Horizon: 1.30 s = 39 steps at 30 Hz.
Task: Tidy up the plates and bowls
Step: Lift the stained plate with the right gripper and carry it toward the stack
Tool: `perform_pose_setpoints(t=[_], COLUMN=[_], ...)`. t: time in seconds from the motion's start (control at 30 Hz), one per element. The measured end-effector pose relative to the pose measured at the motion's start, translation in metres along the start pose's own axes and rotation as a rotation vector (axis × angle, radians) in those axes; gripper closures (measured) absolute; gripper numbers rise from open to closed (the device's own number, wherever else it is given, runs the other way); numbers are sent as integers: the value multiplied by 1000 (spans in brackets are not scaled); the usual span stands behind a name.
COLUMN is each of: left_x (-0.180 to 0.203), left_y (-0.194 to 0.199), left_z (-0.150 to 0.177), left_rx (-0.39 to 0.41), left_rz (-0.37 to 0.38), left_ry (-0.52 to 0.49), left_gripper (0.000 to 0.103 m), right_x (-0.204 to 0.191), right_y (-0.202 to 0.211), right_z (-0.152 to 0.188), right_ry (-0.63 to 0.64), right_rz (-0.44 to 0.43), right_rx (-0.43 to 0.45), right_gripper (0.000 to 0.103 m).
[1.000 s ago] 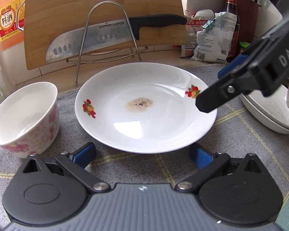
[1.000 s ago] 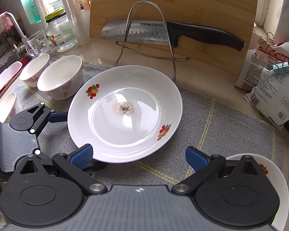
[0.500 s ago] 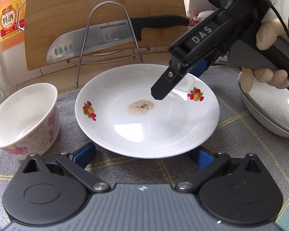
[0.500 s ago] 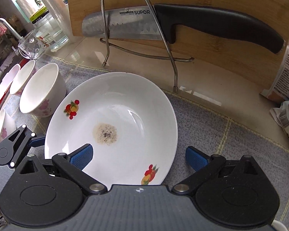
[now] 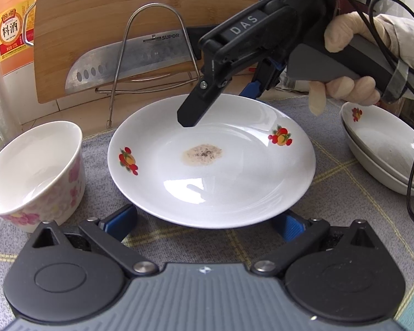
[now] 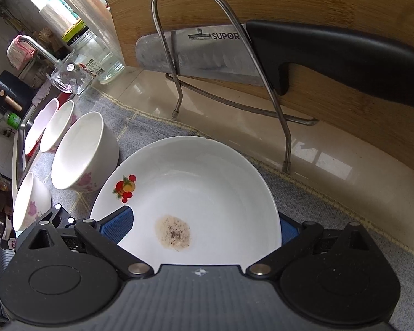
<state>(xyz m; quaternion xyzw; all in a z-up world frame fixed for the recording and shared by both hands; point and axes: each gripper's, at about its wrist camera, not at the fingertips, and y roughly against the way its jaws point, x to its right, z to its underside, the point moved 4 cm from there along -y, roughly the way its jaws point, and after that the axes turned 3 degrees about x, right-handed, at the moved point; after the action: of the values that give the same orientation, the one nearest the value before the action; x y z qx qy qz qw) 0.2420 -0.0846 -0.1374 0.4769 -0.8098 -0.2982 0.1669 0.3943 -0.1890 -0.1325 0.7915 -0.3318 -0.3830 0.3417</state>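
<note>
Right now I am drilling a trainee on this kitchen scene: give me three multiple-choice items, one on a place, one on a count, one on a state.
1. Where is the steel knife? A in a bowl; B on the wire rack against the wooden board; C on the plate.
2. Fruit motifs on the white round plate? A two; B four; C none.
3. The right tongs are: A shut on a bowl; B open over the plate; C out of view.

B: blade rests in the rack. A: one on each side. B: fingers straddle the far rim.

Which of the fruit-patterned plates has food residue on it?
The plate between the grippers, with a brown speckled smear at its centre; the stacked plates look clean.
</note>
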Motion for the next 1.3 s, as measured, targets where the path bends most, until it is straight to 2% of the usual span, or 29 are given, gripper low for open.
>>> perform_pose_setpoints(t=[0.43,0.83,1.3], left_x=[-2,-1,-1], left_y=[3,2,5], left_z=[2,0,2], left_rx=[12,27,13], left_rz=[12,18,15], left_ry=[-17,-64,-84], left_gripper=[0,0,0], right_x=[-1,-7,-14], right_y=[-11,-15,-13], right_z=[-19,-18,-10], right_ry=[51,106,105], right_rz=[-35,-15,-13], right_rx=[-40,-76,-80], right_gripper=[0,0,0])
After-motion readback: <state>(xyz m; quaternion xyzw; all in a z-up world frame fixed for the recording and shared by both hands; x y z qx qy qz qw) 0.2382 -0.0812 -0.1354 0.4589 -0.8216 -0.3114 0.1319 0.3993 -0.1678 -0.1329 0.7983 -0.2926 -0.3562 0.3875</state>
